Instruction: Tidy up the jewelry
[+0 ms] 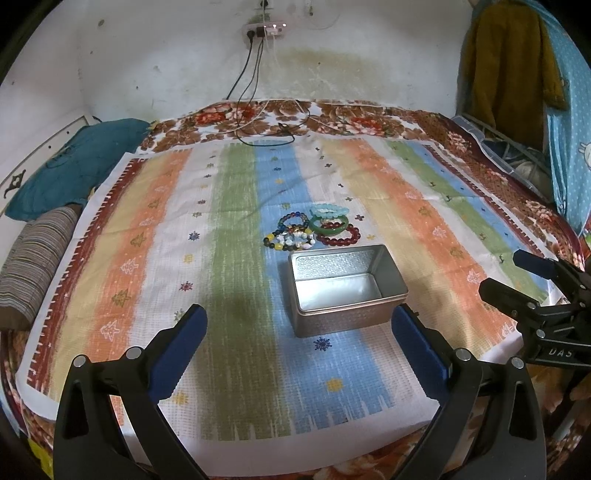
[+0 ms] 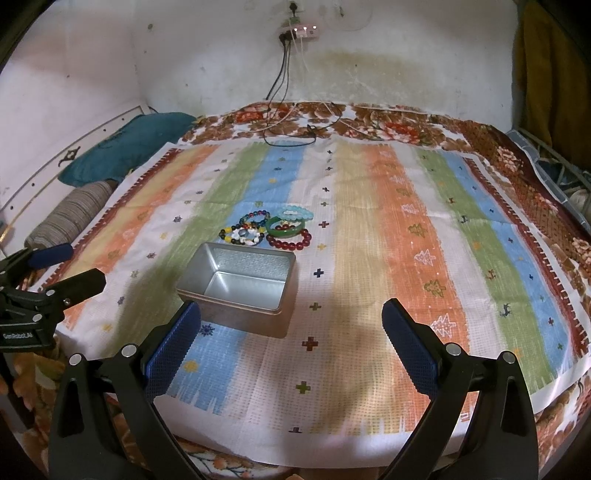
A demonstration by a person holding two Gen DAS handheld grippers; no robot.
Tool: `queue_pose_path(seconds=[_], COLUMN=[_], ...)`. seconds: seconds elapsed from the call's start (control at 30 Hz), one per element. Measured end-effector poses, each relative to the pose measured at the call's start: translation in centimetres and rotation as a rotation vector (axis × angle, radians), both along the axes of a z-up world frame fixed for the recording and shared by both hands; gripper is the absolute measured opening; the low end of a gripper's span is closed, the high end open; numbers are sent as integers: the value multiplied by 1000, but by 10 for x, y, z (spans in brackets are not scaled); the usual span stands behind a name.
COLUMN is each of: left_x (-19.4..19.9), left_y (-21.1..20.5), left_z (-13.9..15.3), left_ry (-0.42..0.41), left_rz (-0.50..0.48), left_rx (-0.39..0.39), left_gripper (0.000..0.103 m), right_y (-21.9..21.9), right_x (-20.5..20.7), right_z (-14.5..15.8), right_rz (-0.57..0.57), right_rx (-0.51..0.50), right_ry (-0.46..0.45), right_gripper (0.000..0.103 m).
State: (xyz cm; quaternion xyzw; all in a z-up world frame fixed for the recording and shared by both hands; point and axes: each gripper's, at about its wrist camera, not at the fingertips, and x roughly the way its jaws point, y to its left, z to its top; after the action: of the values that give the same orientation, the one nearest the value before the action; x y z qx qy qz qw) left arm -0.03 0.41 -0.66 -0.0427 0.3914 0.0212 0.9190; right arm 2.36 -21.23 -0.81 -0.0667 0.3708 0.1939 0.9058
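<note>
An open, empty silver tin box (image 1: 345, 290) stands on the striped cloth; it also shows in the right wrist view (image 2: 240, 288). Just behind it lies a pile of bracelets (image 1: 314, 229): a green bangle (image 1: 328, 226), a dark red bead bracelet (image 1: 341, 238), a pale blue bead bracelet (image 1: 328, 211) and multicoloured bead ones (image 1: 288, 238). The pile shows in the right wrist view too (image 2: 269, 230). My left gripper (image 1: 299, 321) is open and empty, near the box's front. My right gripper (image 2: 291, 317) is open and empty, right of the box; it shows at the edge of the left wrist view (image 1: 517, 273).
The striped cloth (image 1: 166, 258) covers a floral bedspread (image 1: 258, 122). A teal pillow (image 1: 74, 166) and a striped bolster (image 1: 33, 258) lie at the left. Charger cables (image 1: 266, 133) trail from a wall socket (image 1: 264, 31) onto the bed's far edge. Clothes (image 1: 517, 66) hang at the right.
</note>
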Motion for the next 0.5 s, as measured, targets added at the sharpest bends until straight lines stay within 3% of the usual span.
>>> queue_pose_path(seconds=[0.5], left_x=[1], left_y=[7], left_z=[-9], left_ry=[46], left_rz=[21], left_rx=[10], left_gripper=[97], right_y=[3], right_x=[9], right_z=[-2], right_rz=[-10], right_rx=[-7], right_ry=[19], right_gripper=[100])
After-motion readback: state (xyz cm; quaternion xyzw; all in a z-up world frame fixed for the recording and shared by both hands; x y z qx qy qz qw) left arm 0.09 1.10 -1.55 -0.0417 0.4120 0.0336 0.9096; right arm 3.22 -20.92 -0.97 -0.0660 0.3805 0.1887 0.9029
